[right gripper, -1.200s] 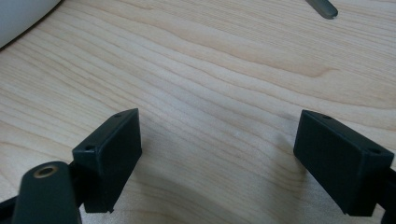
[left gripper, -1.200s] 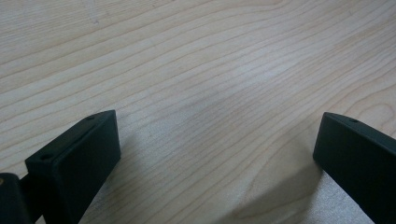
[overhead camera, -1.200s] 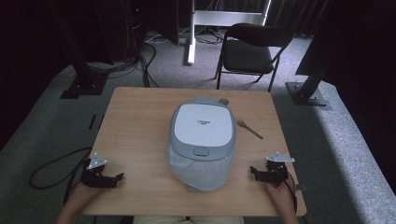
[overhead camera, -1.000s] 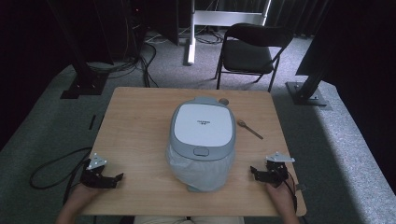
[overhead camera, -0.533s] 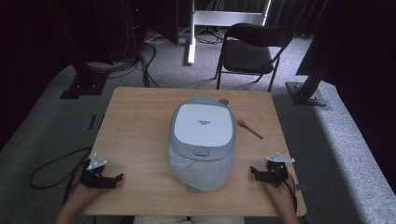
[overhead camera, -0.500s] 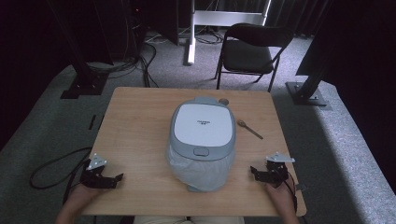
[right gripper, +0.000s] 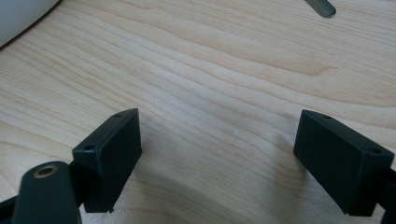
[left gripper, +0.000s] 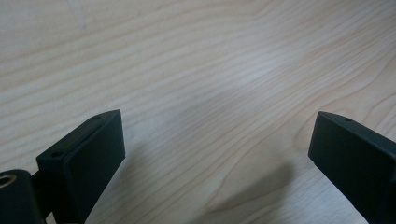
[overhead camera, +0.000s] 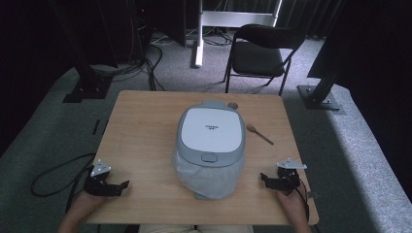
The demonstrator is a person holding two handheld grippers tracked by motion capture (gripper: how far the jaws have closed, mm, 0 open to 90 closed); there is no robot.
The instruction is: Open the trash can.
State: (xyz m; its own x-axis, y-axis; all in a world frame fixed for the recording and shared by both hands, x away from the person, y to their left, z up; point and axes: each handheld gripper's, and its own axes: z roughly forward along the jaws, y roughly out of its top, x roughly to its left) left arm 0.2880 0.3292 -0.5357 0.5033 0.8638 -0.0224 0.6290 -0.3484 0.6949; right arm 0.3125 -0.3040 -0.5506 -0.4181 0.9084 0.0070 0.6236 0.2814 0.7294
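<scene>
Writing on the rice cooker (overhead camera: 210, 137) lid is too small to read; both grippers' jaws gape empty.

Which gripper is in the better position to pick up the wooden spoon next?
Right. The right gripper, jaws open, rests on the same side of the rice cooker as the wooden spoon. The left gripper would have to cross the cooker.

One wooden table (overhead camera: 145, 126) stands in the room, and on it sit one grey-and-white rice cooker (overhead camera: 210, 145) and one wooden spoon (overhead camera: 259, 134). Two handheld grippers rest at its near edge, the left gripper (overhead camera: 121, 187) and the right gripper (overhead camera: 265, 179), each with two black jaws spread apart. Behind the table there is one black folding chair (overhead camera: 257, 56).
</scene>
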